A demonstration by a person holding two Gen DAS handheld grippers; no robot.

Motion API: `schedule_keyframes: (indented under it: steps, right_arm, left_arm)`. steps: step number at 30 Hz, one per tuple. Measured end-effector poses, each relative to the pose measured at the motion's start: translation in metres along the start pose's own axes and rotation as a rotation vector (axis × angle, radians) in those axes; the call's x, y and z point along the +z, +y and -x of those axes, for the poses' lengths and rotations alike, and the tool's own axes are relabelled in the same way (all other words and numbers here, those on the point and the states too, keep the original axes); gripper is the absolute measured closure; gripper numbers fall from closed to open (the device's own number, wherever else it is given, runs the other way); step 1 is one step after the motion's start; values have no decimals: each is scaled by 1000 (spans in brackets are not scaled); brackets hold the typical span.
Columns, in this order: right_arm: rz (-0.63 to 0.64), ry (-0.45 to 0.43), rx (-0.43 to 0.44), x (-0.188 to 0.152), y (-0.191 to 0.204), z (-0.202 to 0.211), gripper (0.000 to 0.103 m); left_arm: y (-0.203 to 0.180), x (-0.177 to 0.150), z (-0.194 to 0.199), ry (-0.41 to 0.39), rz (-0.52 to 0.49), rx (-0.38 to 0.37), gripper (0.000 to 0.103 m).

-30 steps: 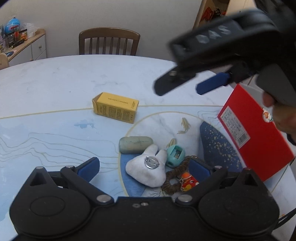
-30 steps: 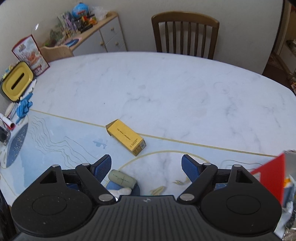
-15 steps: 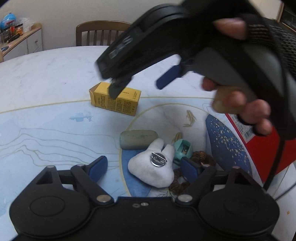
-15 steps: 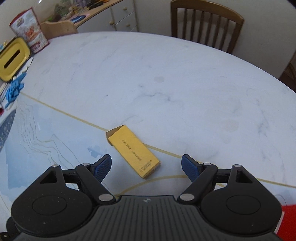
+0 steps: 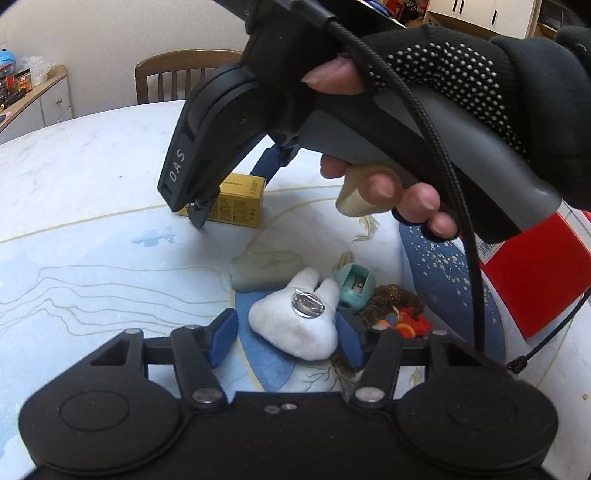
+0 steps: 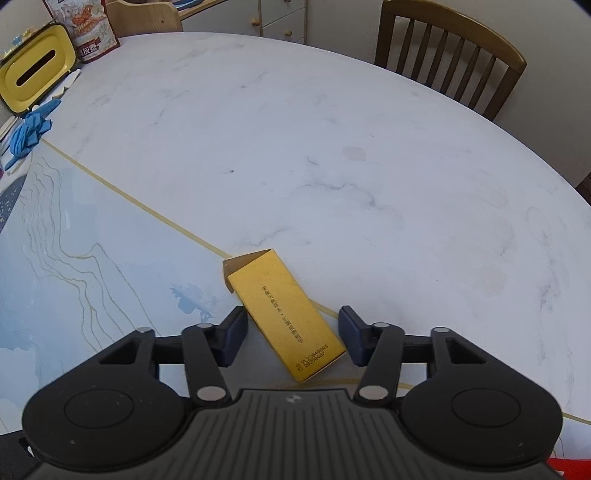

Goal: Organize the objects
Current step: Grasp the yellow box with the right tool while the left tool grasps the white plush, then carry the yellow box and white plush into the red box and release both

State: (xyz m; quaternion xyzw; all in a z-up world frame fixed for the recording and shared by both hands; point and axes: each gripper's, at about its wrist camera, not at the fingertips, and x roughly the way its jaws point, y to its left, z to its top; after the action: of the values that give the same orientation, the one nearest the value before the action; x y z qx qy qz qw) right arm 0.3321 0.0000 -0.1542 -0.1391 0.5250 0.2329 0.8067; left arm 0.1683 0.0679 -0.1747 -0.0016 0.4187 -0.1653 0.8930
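Observation:
A yellow carton (image 6: pixel 284 317) lies flat on the round table (image 6: pixel 332 147). My right gripper (image 6: pixel 291 332) is open and straddles the carton's near end, one blue pad on each side. In the left wrist view the right gripper (image 5: pixel 232 195) comes down over the same yellow carton (image 5: pixel 240 210), held by a gloved hand (image 5: pixel 424 92). My left gripper (image 5: pixel 286 339) is open around a white plush (image 5: pixel 295 328) with a metal pin. Beside the plush lie a green eraser (image 5: pixel 266 269), a teal sharpener (image 5: pixel 354 286), a brown hair tie (image 5: pixel 395 301) and an orange charm (image 5: pixel 410 326).
A red box (image 5: pixel 528 273) lies at the table's right edge. A wooden chair (image 6: pixel 450 55) stands behind the table. A yellow tissue holder (image 6: pixel 33 74), a snack bag (image 6: pixel 88 26) and blue gloves (image 6: pixel 29 129) sit at the far left.
My right gripper has moved forward and down until its open fingers straddle the yellow carton. My left gripper has closed in on the white plush.

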Motion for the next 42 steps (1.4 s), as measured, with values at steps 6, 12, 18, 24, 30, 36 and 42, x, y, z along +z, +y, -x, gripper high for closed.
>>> schedule_keyframes:
  steps: [6, 12, 18, 24, 30, 36, 42]
  right_arm:
    - [-37, -11, 8, -3, -1, 6, 74]
    - [-96, -42, 9, -9, -3, 23, 75]
    - [-145, -87, 19, -26, -6, 57, 75]
    - [-205, -126, 43, -46, -16, 98, 75]
    - [-254, -167, 49, -77, -26, 142, 75]
    - [-293, -188, 23, -111, -43, 187, 75]
    - [-338, -232, 9, -145, -66, 230, 75]
  left_arm:
    - [-1, 1, -1, 5, 5, -4, 54]
    - [3, 5, -3, 21, 29, -11, 56]
    - [7, 6, 5, 27, 66, -10, 57]
    - [9, 8, 24, 10, 80, -11, 57]
    - [12, 17, 51, -10, 115, -1, 57]
    - [4, 29, 80, -40, 122, 6, 57]
    - [-22, 40, 97, -59, 118, -6, 57]
